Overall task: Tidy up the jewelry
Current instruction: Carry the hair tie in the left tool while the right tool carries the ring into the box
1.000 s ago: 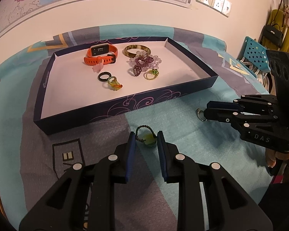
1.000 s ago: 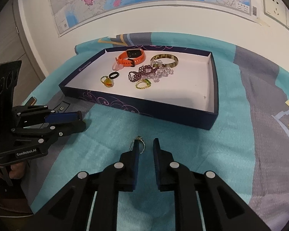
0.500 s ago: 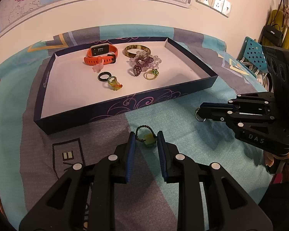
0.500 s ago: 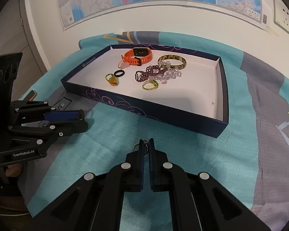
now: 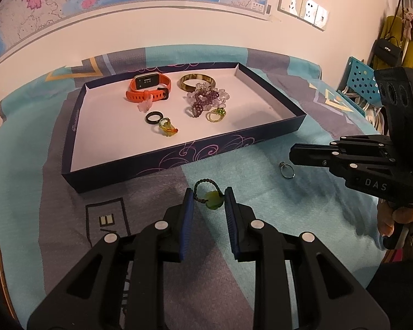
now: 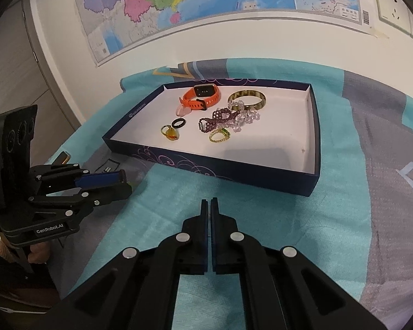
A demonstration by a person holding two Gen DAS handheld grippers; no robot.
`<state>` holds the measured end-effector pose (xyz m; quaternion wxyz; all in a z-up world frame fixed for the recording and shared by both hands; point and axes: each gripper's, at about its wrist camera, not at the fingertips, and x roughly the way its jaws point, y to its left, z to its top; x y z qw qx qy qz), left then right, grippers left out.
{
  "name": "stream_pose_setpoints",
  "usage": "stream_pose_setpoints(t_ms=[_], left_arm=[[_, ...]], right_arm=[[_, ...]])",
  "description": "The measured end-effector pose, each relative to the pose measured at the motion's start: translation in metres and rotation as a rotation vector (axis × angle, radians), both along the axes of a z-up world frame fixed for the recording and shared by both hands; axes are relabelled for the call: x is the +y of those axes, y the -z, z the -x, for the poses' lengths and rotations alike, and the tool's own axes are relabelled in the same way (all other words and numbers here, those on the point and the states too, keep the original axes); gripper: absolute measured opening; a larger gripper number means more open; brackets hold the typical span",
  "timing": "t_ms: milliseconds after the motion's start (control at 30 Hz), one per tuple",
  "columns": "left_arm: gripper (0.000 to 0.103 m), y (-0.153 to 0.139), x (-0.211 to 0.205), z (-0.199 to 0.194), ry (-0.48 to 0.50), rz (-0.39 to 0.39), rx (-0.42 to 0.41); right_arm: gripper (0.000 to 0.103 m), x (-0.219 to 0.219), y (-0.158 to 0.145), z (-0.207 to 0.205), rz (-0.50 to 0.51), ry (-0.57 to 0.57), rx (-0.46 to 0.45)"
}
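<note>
From the left wrist, the left gripper [image 5: 208, 192] pointed down at the cloth [image 5: 247, 192], its blue pads released and standing either side of a green-stone ring [image 5: 212, 202] without pressing on it. That ring lay just near of the dark blue tray [image 5: 179, 159]. Its beaded band looked soft and likely to give, so the stone seemed the firmer place to pinch. To the right, the right gripper [image 5: 291, 159] reached in, and a thin silver ring [image 5: 287, 170] lay on the cloth just beside its tip, apparently not gripped. Being light, hard and smooth, it would probably slip from flat pads unless they closed squarely across the band.

From the right wrist, the right gripper's [image 6: 208, 200] fingers were clenched with nothing visible between them; the silver ring did not show here. The left gripper [image 6: 124, 183] sat at far left. The tray [image 6: 315, 165] held the other jewelry.
</note>
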<state>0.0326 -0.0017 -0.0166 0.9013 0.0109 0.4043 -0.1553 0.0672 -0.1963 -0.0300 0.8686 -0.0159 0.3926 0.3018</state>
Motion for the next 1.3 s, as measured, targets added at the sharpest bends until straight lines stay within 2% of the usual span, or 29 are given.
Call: stream_pose_setpoints(t_ms=[200,233,267,300,433,500,567,667,800,1067,1300], left_arm=[[0.023,-0.001,0.001,0.001,-0.003,0.004,0.000],[0.023,0.000,0.001,0.001,-0.003,0.004,0.001],[0.023,0.000,0.001,0.001,-0.002,0.004,0.001],[0.023,0.000,0.001,0.002,-0.002,0.005,0.001],[0.023,0.001,0.002,0.001,-0.001,0.005,0.005],[0.023,0.002,0.001,0.000,-0.001,0.006,0.010],[0.023,0.003,0.001,0.000,0.000,0.008,0.014],[0.023,0.004,0.001,-0.001,0.000,0.010,0.017],[0.023,0.004,0.001,-0.001,0.000,0.011,0.017],[0.023,0.000,0.002,0.000,-0.003,0.011,0.006],[0.023,-0.007,0.000,0.003,-0.003,0.004,-0.015]], right_arm=[[0.002,-0.003,0.002,-0.002,-0.018,0.004,0.026],[0.009,-0.003,0.004,-0.004,-0.016,0.008,0.037],[0.027,-0.002,0.005,-0.005,-0.011,0.018,0.040],[0.032,-0.002,0.007,-0.005,-0.008,0.021,0.040],[0.031,0.006,0.014,-0.007,0.022,0.011,0.055],[0.027,0.012,0.015,-0.006,0.069,0.013,0.029],[0.012,0.018,0.015,-0.004,0.134,0.015,-0.005],[0.005,0.019,0.015,-0.002,0.136,-0.001,-0.009],[0.005,0.016,0.014,-0.002,0.120,-0.004,-0.008],[0.005,0.005,-0.001,0.000,0.004,-0.014,-0.004],[0.005,0.004,-0.010,0.001,-0.042,-0.019,-0.015]])
